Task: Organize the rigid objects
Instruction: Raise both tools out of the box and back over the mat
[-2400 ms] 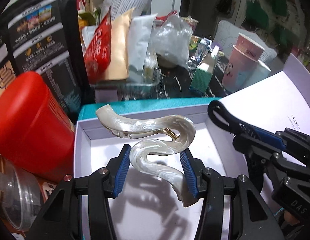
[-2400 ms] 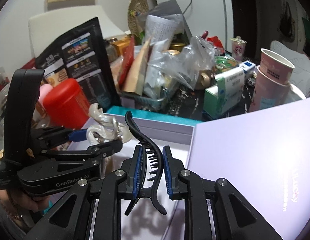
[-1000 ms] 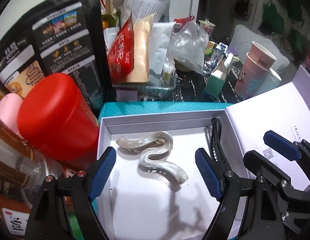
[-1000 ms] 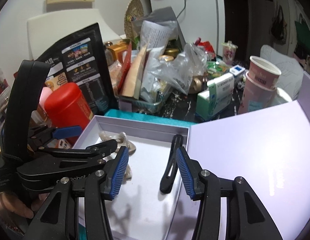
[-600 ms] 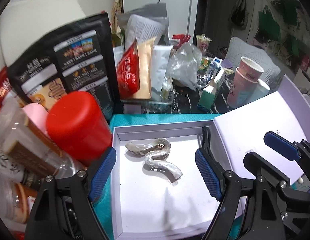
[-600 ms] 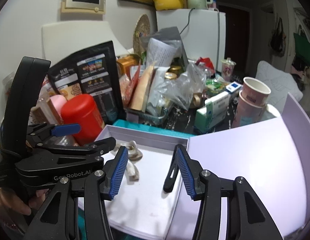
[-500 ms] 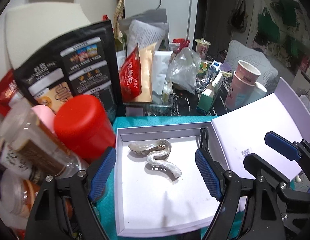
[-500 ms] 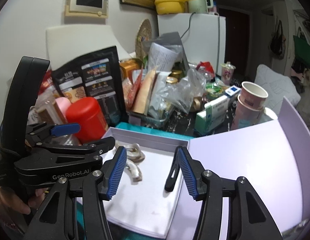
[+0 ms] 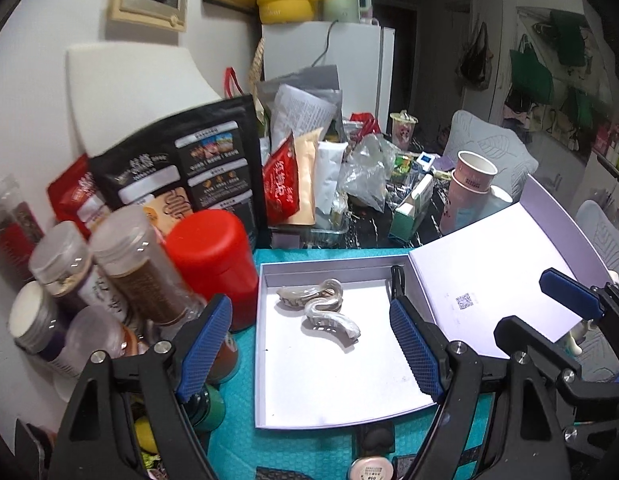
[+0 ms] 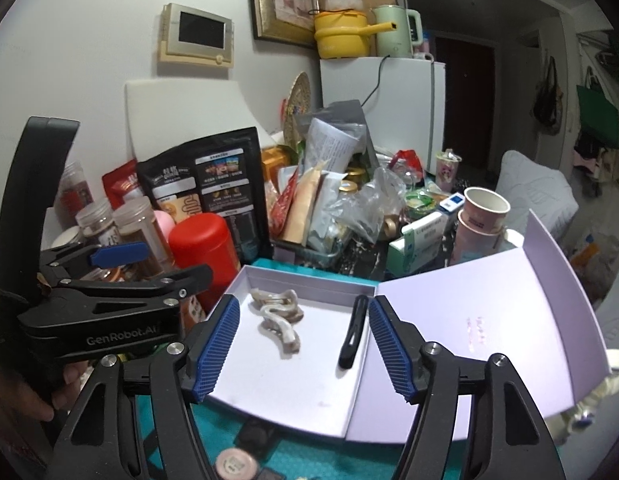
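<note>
A pearl-white wavy hair claw (image 9: 320,310) lies in the open white box (image 9: 341,384) on the teal mat; it also shows in the right wrist view (image 10: 278,318). A black hair claw (image 10: 352,332) lies along the box's right wall, partly hidden behind my left finger in the left wrist view (image 9: 394,280). My left gripper (image 9: 309,348) is open and empty, raised above the box's near half. My right gripper (image 10: 303,344) is open and empty, raised above the box.
The box lid (image 10: 477,320) lies open to the right. A red canister (image 9: 211,256), spice jars (image 9: 121,264) and snack bags crowd the left and back. Paper cups (image 9: 467,192) stand at the back right. Small cosmetics (image 10: 234,463) lie in front of the box.
Both grippers let go of their hair claws, which now lie in the box. Both grippers opened and pulled up and back from the box.
</note>
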